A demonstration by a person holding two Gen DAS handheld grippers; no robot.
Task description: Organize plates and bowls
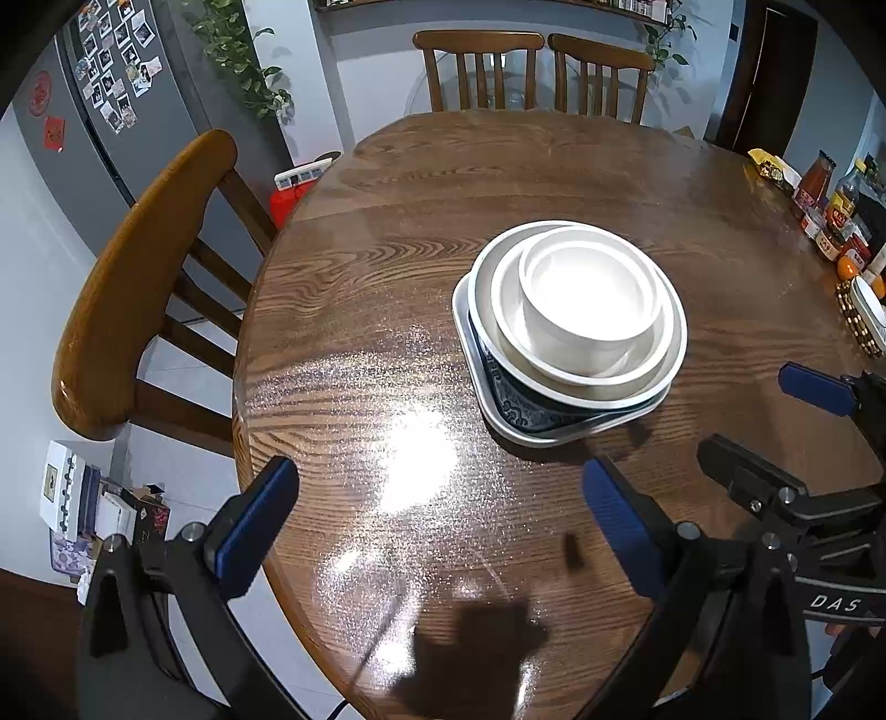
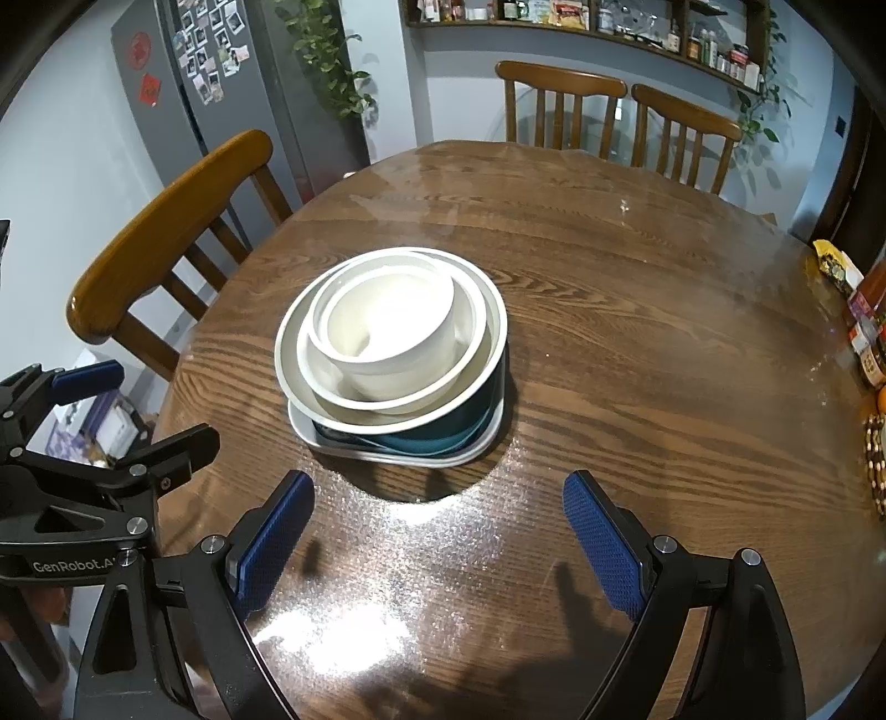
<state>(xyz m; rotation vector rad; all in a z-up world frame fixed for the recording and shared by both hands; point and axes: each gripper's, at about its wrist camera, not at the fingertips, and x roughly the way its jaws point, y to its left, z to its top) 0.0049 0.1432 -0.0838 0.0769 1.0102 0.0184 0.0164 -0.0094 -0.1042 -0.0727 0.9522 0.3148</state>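
Ahead of the left hand-held gripper (image 1: pixel 437 531), slightly to its right, one stack of dishes is sitting upright, openings facing up, on the glossy wood-grain desk (image 1: pixel 387 232). The left hand-held gripper's blue pads are standing wide, holding nothing. At the bottom a white rounded-square plate (image 2: pixel 487 437) is lying flat; on it a dark blue patterned dish (image 2: pixel 443 437) is carrying three nested round white bowls (image 2: pixel 387 327). Further right, the right hand-held gripper (image 2: pixel 437 531) is gaping equally wide and empty, the stack ahead to its left.

Round wooden counter (image 2: pixel 637 310) with glare, wooden chairs (image 2: pixel 166 232) around, grey fridge (image 1: pixel 111 127) with photos, trailing plant (image 2: pixel 332 61), wall shelf (image 2: pixel 581 22)
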